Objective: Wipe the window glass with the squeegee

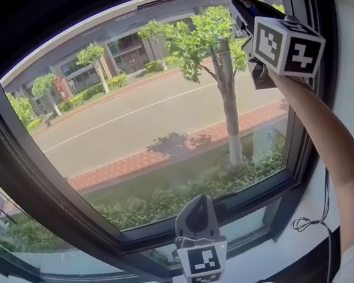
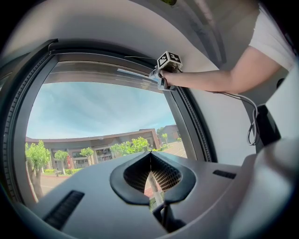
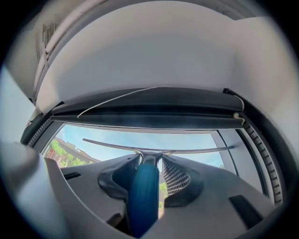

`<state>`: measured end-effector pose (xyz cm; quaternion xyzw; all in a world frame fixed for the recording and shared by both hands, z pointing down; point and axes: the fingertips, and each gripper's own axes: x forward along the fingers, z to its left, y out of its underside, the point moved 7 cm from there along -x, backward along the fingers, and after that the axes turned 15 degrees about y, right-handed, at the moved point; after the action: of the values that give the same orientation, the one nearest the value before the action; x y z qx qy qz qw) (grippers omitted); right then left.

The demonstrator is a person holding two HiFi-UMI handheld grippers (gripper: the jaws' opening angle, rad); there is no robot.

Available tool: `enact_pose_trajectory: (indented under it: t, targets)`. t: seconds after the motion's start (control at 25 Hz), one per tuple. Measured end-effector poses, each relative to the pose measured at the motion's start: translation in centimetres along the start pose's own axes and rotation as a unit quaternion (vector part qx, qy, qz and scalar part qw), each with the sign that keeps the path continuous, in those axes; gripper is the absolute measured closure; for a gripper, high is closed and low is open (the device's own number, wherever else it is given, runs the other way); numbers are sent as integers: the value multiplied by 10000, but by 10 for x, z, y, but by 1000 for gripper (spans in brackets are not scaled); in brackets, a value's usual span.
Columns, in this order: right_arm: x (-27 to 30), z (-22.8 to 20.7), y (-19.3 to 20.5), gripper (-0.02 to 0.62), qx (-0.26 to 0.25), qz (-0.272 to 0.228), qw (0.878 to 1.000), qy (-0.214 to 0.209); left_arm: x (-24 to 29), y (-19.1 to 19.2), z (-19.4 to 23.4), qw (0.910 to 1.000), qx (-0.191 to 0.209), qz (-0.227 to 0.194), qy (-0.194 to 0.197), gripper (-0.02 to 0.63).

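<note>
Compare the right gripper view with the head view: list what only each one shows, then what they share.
Only the right gripper view: the squeegee, its blue handle clamped between the right hand-held gripper's jaws and its blade lying across the glass just below the top of the frame.
Only the head view: the left hand-held gripper low by the sill, the arm, the cable and the road outside.
Both: the glass, the dark frame and trees outside.
</note>
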<state>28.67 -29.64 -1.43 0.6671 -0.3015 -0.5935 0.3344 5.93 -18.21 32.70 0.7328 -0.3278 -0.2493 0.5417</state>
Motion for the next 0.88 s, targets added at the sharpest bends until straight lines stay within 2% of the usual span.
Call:
enact_pose_trajectory:
  t: [0.64,0.88]
  targets:
    - [1,-1,2,445,-16,-101,9999,-25,1,5,3,9998,-162,-118,-29,603]
    - [0,4,2,445,-17,-136,9999,26,-8,10,9,9996,-257,-44,-121,603]
